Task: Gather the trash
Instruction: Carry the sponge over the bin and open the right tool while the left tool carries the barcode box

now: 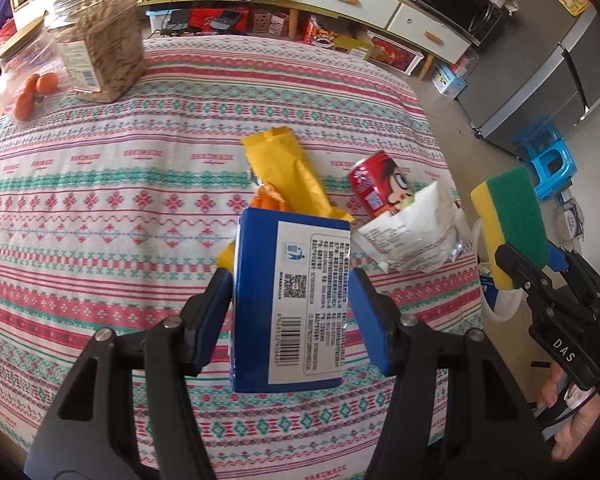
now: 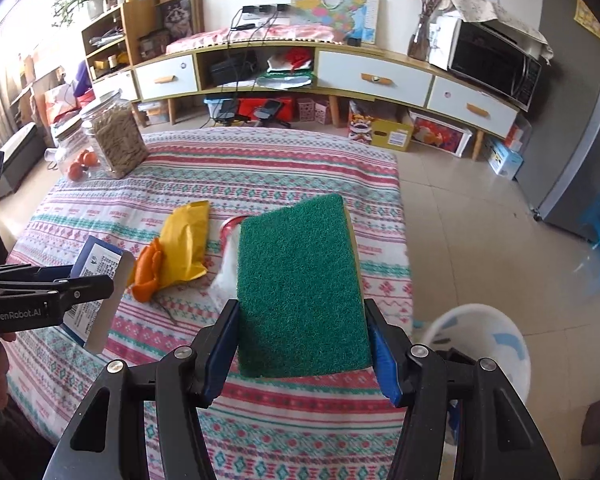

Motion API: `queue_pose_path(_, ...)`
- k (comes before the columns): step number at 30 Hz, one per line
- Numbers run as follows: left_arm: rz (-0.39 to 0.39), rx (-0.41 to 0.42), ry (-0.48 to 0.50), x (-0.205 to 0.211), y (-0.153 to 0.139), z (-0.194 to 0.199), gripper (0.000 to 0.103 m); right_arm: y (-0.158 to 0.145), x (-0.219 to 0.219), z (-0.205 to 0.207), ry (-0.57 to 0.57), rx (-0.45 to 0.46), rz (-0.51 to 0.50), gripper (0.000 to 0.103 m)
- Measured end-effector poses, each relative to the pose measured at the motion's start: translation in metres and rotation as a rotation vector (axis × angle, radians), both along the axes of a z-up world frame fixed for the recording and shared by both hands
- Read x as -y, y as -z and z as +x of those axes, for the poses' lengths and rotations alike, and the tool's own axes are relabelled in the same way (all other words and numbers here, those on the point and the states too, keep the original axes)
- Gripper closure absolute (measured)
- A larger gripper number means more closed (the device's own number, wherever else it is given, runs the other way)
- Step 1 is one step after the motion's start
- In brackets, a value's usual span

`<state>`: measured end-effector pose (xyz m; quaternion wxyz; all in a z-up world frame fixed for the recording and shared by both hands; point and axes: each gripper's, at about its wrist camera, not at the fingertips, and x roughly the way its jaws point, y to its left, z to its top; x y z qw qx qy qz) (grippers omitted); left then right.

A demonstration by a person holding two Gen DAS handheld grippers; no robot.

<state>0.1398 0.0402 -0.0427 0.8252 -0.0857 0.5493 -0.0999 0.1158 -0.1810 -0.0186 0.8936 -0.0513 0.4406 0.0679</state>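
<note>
While the left tool [image 1: 292,300] is clamped on a blue carton [image 1: 290,304] above the patterned surface [image 1: 120,200], the right tool [image 2: 302,344] is clamped on a green-and-yellow sponge [image 2: 300,280] near the surface's right edge. Lying on the cloth are a yellow wrapper [image 1: 288,168], orange peel [image 2: 148,272], a red can [image 1: 374,184] and a white packet [image 1: 412,232]. A white bin [image 2: 480,332] stands on the floor just beside the surface.

Your left gripper [image 1: 290,300] tilts steeply down, its blue pads clamped on the sides of a blue carton [image 1: 290,304]. Your right gripper [image 2: 302,348] angles down too, pads pinching a green sponge [image 2: 300,284].
</note>
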Motion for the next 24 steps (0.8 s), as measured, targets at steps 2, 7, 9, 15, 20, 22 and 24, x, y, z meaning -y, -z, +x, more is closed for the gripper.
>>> queue_pose_path(2,0.000,0.006,0.014,0.009,-0.001,-0.001,0.042,0.000,0.010,-0.003,0.018,-0.007,0.003,0.042)
queue_pose_path(7,0.007,0.014,0.054,0.029,0.000,-0.003,0.042,0.002,0.038,-0.011,0.072,-0.036,0.014,0.042)
queue_pose_path(9,0.013,0.014,0.068,0.036,0.001,-0.004,0.042,0.002,0.051,-0.014,0.094,-0.049,0.023,0.042)
queue_pose_path(15,0.019,0.011,0.105,0.056,0.004,-0.009,0.042,0.007,0.087,-0.022,0.155,-0.096,0.055,0.042)
queue_pose_path(20,0.028,0.018,0.145,0.074,0.003,-0.014,0.042,0.015,0.122,-0.029,0.215,-0.151,0.101,0.042)
queue_pose_path(22,0.029,0.020,0.162,0.081,0.002,-0.017,0.042,0.019,0.137,-0.030,0.242,-0.175,0.114,0.042)
queue_pose_path(24,0.032,0.023,0.184,0.089,0.002,-0.020,0.042,0.023,0.150,-0.031,0.266,-0.195,0.124,0.042)
